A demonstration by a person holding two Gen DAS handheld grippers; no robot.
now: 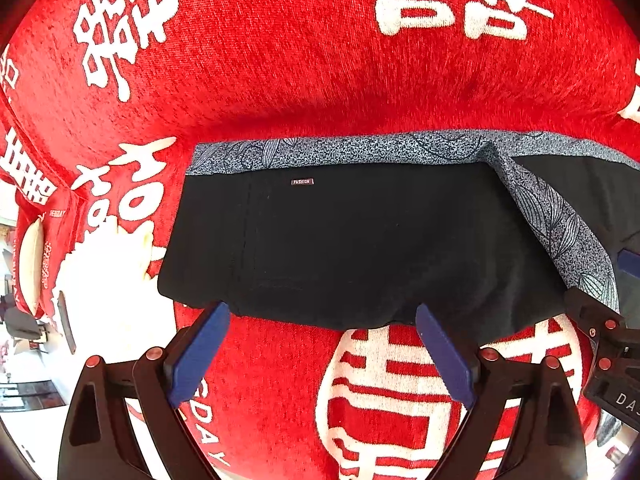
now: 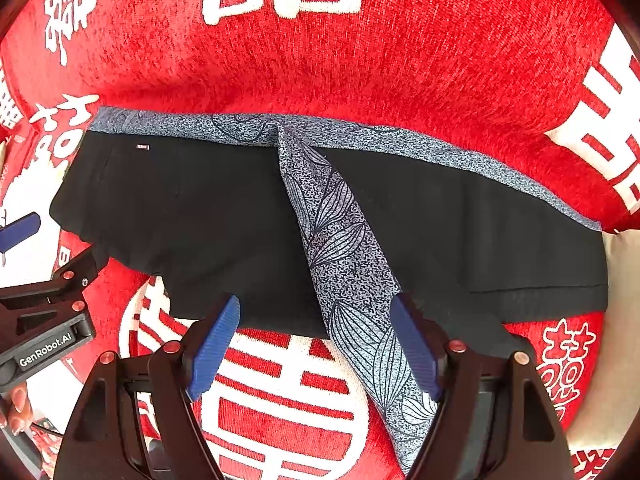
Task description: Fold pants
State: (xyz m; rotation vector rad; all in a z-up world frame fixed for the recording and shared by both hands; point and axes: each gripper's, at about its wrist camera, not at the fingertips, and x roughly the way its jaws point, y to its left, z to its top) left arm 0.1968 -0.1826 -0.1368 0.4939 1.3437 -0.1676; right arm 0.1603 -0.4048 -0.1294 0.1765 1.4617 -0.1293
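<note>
Black pants [image 2: 200, 216] with a grey leaf-print lining lie folded lengthwise on a red patterned blanket [image 2: 360, 60]; the left gripper [image 1: 322, 316] and right gripper [image 2: 316, 316] hover wide open, empty, with the crosswise fold apparently left

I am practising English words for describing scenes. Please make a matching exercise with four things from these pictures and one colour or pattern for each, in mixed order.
Things:
1. pants
2. blanket
3. pads of the left claw
4. small label on the pants

Descriptions:
A. red with white characters
B. blue, ribbed
C. black, with a grey leaf-print strip
D. dark, with the word FASHION

Pairs: 1-C, 2-A, 3-B, 4-D
</note>
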